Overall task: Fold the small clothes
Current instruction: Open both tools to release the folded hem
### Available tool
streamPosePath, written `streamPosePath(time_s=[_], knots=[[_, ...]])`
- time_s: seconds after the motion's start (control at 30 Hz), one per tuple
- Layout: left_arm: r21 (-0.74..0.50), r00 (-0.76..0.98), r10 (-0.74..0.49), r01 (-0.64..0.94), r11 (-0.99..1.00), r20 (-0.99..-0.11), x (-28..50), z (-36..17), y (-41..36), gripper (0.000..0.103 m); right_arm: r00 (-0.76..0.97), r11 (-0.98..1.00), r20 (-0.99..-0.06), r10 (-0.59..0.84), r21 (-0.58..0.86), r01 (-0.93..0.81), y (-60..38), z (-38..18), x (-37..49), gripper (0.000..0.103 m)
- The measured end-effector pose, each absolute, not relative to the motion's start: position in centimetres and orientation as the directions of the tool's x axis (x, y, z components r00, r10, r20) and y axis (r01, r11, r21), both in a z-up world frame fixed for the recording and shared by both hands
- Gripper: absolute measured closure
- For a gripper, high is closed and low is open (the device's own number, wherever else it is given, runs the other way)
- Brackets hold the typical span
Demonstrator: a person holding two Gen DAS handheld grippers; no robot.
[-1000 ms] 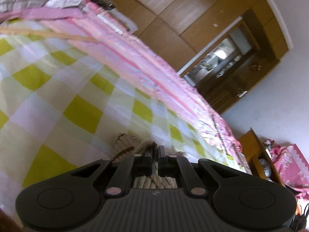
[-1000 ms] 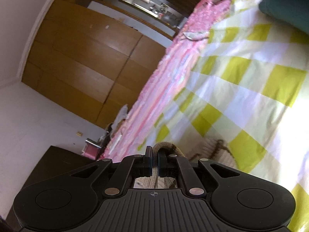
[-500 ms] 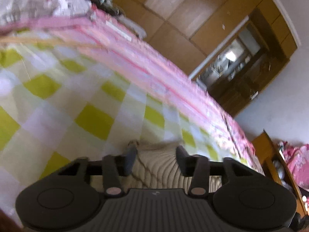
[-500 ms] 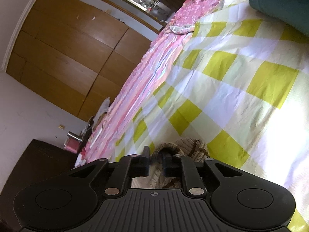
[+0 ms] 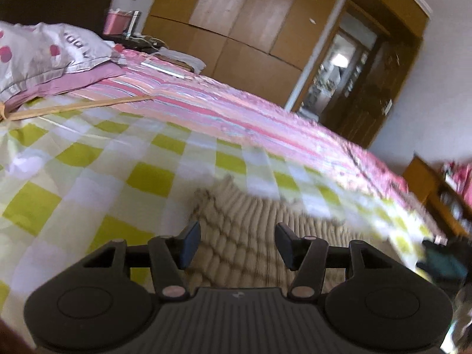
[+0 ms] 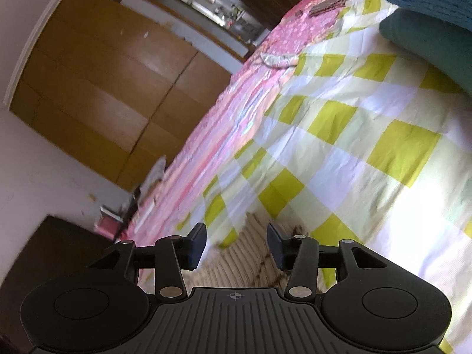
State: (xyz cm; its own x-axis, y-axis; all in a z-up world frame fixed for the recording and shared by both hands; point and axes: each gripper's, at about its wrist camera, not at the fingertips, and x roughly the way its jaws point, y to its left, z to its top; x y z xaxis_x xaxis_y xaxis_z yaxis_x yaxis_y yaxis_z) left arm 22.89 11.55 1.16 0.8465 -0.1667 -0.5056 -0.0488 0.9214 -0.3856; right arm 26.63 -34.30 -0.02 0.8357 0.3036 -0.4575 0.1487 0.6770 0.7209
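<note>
Grippers released over the knit

Beige knit garment (image 5: 244, 230) lies on the checked bedspread (image 5: 97, 159), low centre in both views. Left gripper (image 5: 236, 243) and right gripper (image 6: 236, 243) hover spread wide, gripping nothing, tilted down. Best move, I'd judge: lift clear without snagging the folded edge.

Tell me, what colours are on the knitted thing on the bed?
The knitted garment is beige with thin dark brown lines, clearest in the left wrist view.
</note>
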Motion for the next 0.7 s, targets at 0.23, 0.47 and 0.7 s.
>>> streamPosePath(time_s=[0.23,0.47,0.7], knots=[[-0.286,0.840,-0.125,-0.037,0.958,-0.528,21.8,0.6,10.3,0.043,0.775,0.875,-0.583,0.246,0.478,0.082,-30.7,-0.1,23.8,0.060],[-0.291,0.829,-0.102,-0.075,0.954,-0.550,20.9,0.2,11.0,0.043,0.734,0.892,-0.641,0.222,0.438,0.112,-30.4,-0.7,24.2,0.089],[-0.243,0.812,-0.088,-0.067,0.968,-0.577,20.2,-0.4,10.1,0.044,0.746,0.882,-0.643,0.174,0.438,0.172,-31.9,-1.1,23.3,0.095]])
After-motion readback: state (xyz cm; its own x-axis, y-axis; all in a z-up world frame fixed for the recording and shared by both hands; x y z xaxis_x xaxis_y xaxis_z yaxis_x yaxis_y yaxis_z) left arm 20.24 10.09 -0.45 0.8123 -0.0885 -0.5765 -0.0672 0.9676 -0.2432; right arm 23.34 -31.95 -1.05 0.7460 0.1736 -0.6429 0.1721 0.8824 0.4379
